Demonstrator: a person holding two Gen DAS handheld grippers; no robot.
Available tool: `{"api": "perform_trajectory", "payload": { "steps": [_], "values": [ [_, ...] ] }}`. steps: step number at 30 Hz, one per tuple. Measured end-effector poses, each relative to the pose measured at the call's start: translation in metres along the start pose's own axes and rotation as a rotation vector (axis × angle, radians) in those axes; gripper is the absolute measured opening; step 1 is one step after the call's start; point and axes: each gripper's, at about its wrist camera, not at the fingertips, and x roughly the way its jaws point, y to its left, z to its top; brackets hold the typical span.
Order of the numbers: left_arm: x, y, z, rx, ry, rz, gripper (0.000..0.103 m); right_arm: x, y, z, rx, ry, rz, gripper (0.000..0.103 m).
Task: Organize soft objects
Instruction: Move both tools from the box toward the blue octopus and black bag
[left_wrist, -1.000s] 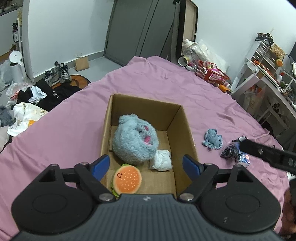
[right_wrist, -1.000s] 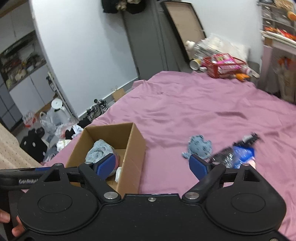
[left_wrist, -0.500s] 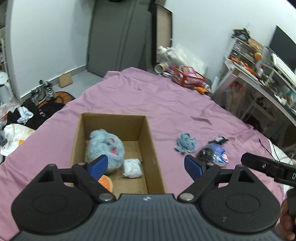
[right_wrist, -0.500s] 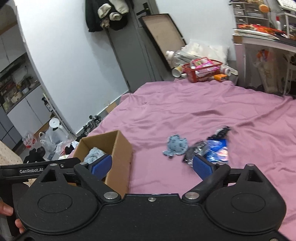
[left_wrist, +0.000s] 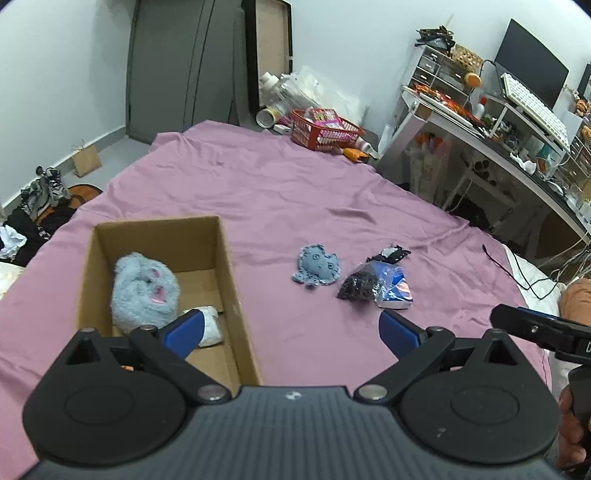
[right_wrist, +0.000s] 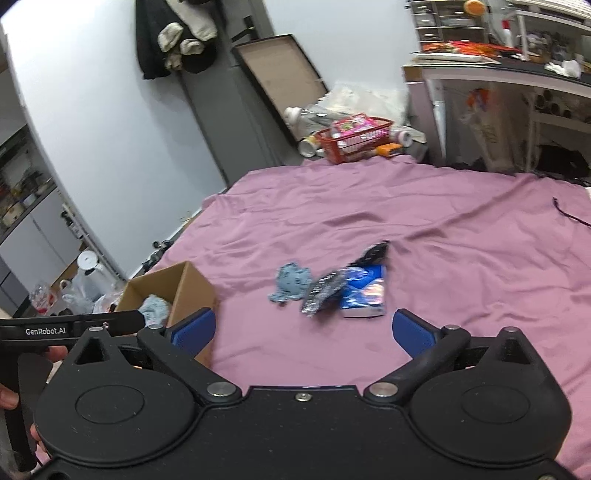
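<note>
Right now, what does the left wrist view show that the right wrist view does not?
Only the left wrist view shows the box floor with the white soft item, and a monitor on the desk. Only the right wrist view shows dark clothes hanging on the wall and a white kettle. Both show the cardboard box, fluffy blue plush, flat blue toy and blue packet.

My left gripper (left_wrist: 291, 332) is held level in front of me, its two blue-padded fingers (left_wrist: 183, 331) spread wide with nothing between them. My right gripper (right_wrist: 302, 330) sits just beside it, its blue pads (right_wrist: 410, 331) equally far apart and empty. My right hand (left_wrist: 570, 428) wraps the right gripper's handle, and fingertips of my left hand (right_wrist: 8, 399) show at the left gripper's grip.
</note>
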Motion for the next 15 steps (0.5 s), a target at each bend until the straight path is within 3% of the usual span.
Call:
{"api": "perform_trajectory", "payload": {
  "steps": [15],
  "values": [
    [0.032,-0.018,0.014,0.0,-0.012,0.028,0.103,0.003,-0.045,-0.002,0.054,-0.001,-0.045,0.103]
  ]
}}
